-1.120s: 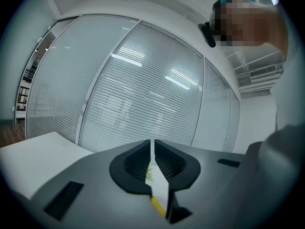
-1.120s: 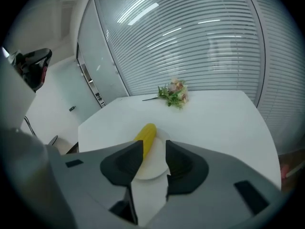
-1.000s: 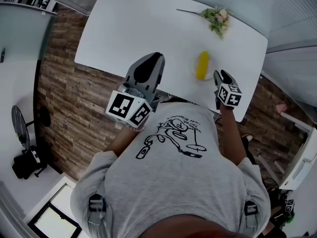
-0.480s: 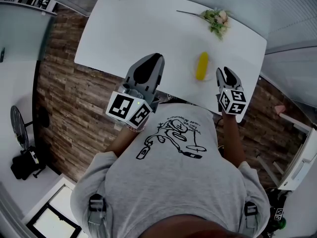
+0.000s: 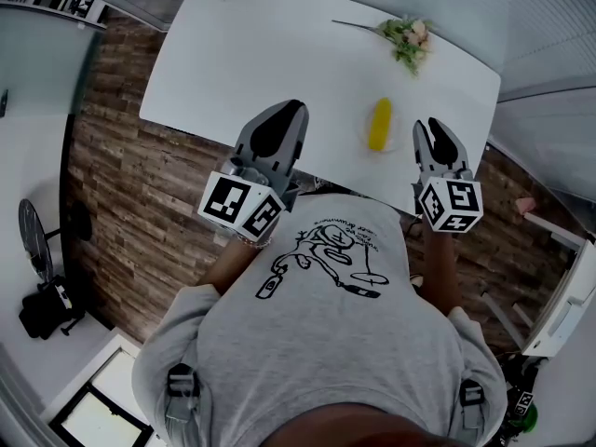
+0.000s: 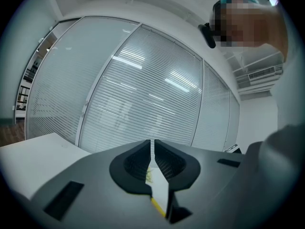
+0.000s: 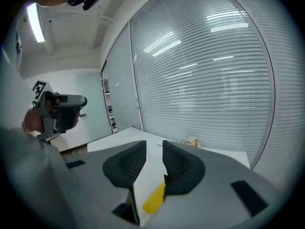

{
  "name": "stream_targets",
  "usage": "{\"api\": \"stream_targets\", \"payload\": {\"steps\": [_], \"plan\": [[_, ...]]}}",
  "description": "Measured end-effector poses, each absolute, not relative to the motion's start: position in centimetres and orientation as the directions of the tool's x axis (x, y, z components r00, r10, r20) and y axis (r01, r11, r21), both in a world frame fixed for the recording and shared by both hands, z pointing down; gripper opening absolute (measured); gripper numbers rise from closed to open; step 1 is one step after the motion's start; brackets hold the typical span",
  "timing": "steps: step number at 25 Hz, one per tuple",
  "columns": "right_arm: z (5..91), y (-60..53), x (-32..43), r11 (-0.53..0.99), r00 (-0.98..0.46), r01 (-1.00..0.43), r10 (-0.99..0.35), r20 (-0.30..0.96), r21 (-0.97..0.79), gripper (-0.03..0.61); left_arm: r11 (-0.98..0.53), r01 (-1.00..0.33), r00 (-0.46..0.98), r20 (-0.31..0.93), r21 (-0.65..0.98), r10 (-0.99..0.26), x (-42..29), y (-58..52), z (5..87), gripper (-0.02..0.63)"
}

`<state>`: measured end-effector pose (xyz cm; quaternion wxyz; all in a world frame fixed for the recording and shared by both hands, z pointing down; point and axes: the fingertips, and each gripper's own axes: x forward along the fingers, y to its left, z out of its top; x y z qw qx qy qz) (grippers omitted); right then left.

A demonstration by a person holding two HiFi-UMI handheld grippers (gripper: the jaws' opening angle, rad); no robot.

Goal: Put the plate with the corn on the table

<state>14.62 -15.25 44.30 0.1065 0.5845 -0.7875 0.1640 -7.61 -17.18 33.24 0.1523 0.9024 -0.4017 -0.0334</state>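
Mostly the white table (image 5: 251, 54) lay open. The plate (image 5: 365, 139) with the corn (image 5: 379, 124) sat on it close to the near edge, toward the right end. Broad tabletop spread to its left, and only a sprig of greens (image 5: 407, 37) lay by the far edge. The right tongs (image 5: 431, 128) hung just right of the plate, apart from it; the jaws stood partly open, had just been closing, and had nothing between them. The left tongs (image 5: 287, 112) hovered at the near edge, well left of the corn, jaws drawn to a thin slit, holding nothing.
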Motion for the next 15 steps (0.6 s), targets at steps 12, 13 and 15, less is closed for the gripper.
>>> {"api": "stream_targets", "payload": {"steps": [12,13,15], "plan": [[36.4,-14.8,12.8,0.333,-0.334,-0.942,-0.909,0.251,-0.047,0.092,-0.635,-0.715,0.675,0.055,0.292,-0.735,-7.7,-17.5,32.9,0.037],[35.9,-14.7,12.6,0.34,-0.341,-0.939,-0.908,0.244,-0.049,0.091,-0.635,-0.715,0.675,0.054,0.291,-0.735,-7.8,-17.5,32.9,0.037],[34.9,-14.5,12.3,0.355,-0.354,-0.934,-0.907,0.229,-0.04,0.083,-0.636,-0.715,0.676,0.052,0.29,-0.735,-7.7,-17.5,32.7,0.037]]}}
